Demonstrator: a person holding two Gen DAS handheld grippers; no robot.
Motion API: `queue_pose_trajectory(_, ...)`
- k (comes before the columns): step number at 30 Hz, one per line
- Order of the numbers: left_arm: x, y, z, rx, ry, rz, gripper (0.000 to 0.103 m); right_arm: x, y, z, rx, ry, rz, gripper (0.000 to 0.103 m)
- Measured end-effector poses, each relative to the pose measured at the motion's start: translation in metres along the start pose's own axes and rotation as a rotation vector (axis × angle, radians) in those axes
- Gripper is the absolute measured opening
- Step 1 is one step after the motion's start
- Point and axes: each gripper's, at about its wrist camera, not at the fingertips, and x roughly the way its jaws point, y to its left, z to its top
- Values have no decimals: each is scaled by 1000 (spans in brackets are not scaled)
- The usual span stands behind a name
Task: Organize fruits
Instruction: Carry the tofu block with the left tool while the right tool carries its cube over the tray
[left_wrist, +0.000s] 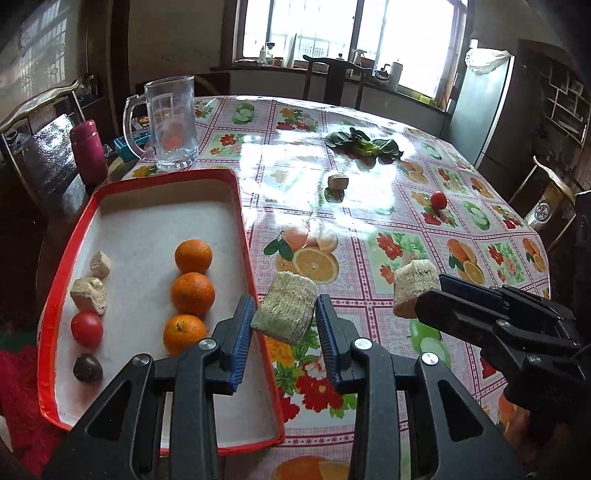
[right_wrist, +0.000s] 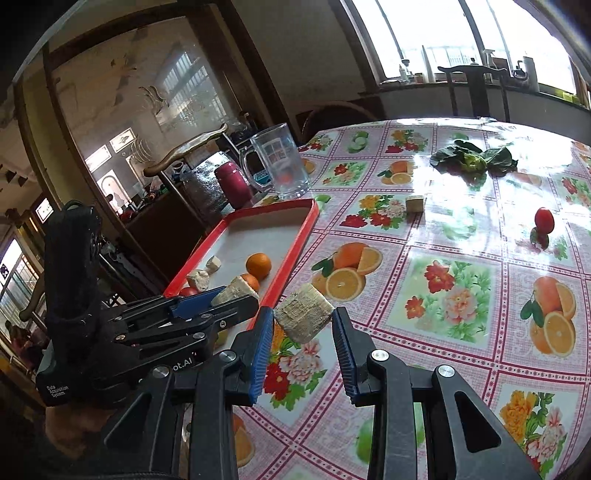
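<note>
My left gripper (left_wrist: 285, 314) is shut on a beige corn-like chunk (left_wrist: 286, 312) and holds it above the right rim of the red tray (left_wrist: 243, 206). My right gripper (right_wrist: 303, 325) is shut on a second beige chunk (right_wrist: 303, 317), just right of the left one; it also shows in the left wrist view (left_wrist: 413, 291). The tray holds three oranges (left_wrist: 192, 293), a red tomato (left_wrist: 86, 328), a dark fruit (left_wrist: 87, 367) and two beige chunks (left_wrist: 89, 295). Another tomato (left_wrist: 438, 200) and a small beige chunk (left_wrist: 338, 181) lie on the table.
A glass mug (left_wrist: 171, 123) stands behind the tray, with a maroon flask (left_wrist: 88, 151) to its left. Leafy greens (left_wrist: 364, 146) lie far across the flowered tablecloth (left_wrist: 399, 236). Chairs stand around the table.
</note>
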Motion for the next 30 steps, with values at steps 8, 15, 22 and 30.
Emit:
queue_pose_trajectory(8,-18,25,-20,-42,-4,27,31,2,23,-6,-19,15,39,33)
queue_pose_trajectory(15,-30,40,-26,-60,-16,44,32,6,40,-10,-45,30,56,33)
queue_pose_trajectory(22,-39,62,-33,-88,-20,57,32,13,51,-14,-70,44,62,33)
queue_pose_trajectory(30,-53,91,-49,-140,-16,72,31,26,71,-20,-109,73,96,33)
